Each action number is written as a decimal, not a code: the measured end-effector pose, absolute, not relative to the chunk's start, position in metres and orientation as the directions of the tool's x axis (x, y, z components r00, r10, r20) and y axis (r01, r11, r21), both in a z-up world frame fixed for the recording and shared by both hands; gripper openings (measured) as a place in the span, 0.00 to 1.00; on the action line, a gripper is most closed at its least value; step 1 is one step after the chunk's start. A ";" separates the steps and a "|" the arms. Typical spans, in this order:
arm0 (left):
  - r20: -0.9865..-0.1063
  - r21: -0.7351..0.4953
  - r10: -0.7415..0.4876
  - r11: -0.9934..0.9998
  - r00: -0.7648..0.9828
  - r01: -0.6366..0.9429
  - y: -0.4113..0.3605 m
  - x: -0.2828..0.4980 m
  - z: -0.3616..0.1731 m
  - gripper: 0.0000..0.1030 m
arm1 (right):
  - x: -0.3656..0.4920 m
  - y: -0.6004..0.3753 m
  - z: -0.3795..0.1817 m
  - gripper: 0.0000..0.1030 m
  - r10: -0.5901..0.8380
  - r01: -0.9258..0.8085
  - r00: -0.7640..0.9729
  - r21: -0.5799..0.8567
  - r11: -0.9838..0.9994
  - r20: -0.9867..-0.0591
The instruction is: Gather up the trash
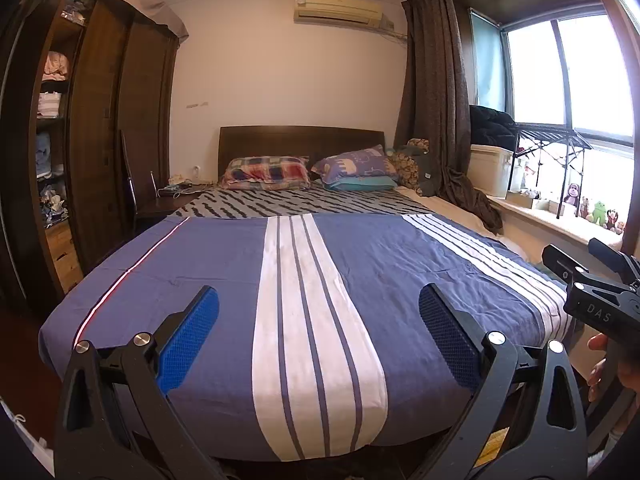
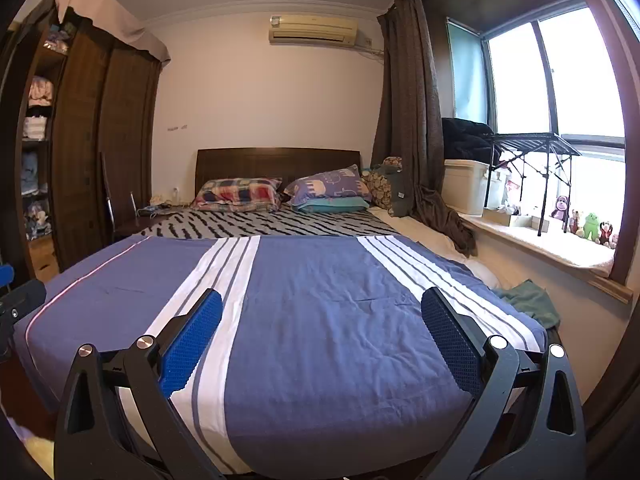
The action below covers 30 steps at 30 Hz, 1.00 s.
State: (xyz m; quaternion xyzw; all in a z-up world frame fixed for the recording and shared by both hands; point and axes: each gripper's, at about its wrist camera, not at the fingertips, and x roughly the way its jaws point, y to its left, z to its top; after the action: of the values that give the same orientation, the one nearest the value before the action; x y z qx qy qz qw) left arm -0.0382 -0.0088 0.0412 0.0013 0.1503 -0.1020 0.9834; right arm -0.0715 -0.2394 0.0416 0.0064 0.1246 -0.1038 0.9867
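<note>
- Trash cannot be picked out in either view; small clutter on the nightstand (image 1: 176, 196) beside the bed is too small to tell.
- Left gripper (image 1: 318, 312) hovers at the foot of the bed (image 1: 224, 264), its two blue-padded fingers (image 1: 192, 332) spread wide with nothing between them.
- Right gripper (image 2: 320, 316) hovers over the same foot end, its two fingers (image 2: 194, 336) likewise spread wide and empty; in the left view its black body shows at the right edge, with a hand (image 1: 600, 364) gripping it.
- One blue bedspread (image 2: 320, 320) covers the near half of the bed, with two bands of white stripes and one thin pink line near its left edge.
- One black-and-white patterned sheet (image 1: 296, 202) lies beyond it, up to the pillows.
- Three pillows at the headboard (image 1: 300, 140): one plaid (image 1: 266, 172), one purple with elephants (image 1: 356, 164), stacked on one teal (image 1: 360, 184).
- One green cloth (image 2: 528, 300) lies at the bed's right edge.
- One dark wardrobe (image 1: 104, 128) stands on the left, with open shelves of folded clothes.
- One air conditioner (image 1: 338, 8) hangs on the back wall.
- One brown curtain (image 1: 436, 92) hangs beside the window (image 1: 576, 68).
- One white storage box (image 2: 466, 184) and one black folding rack (image 2: 532, 148) stand on the sill, with several small plush toys (image 2: 588, 224) at its near end.
</note>
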 end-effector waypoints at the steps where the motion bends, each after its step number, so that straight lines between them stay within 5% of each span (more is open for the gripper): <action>1: -0.297 -0.030 -0.201 0.979 0.933 0.202 -0.009 -0.038 0.041 0.92 | -0.071 -0.239 0.041 0.97 -0.193 0.197 0.949 -0.011 0.980 -0.248; 30: -0.293 -0.035 -0.203 0.979 0.934 0.202 -0.006 -0.039 0.043 0.92 | -0.070 -0.233 0.042 0.97 -0.143 0.149 0.958 0.007 0.989 -0.250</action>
State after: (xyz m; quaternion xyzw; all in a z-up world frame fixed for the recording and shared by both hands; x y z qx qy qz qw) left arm -0.0387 -0.0057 0.0430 -0.0021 0.1491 -0.1030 0.9834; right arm -0.0702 -0.2331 0.0419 0.0128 0.1255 -0.0738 0.9893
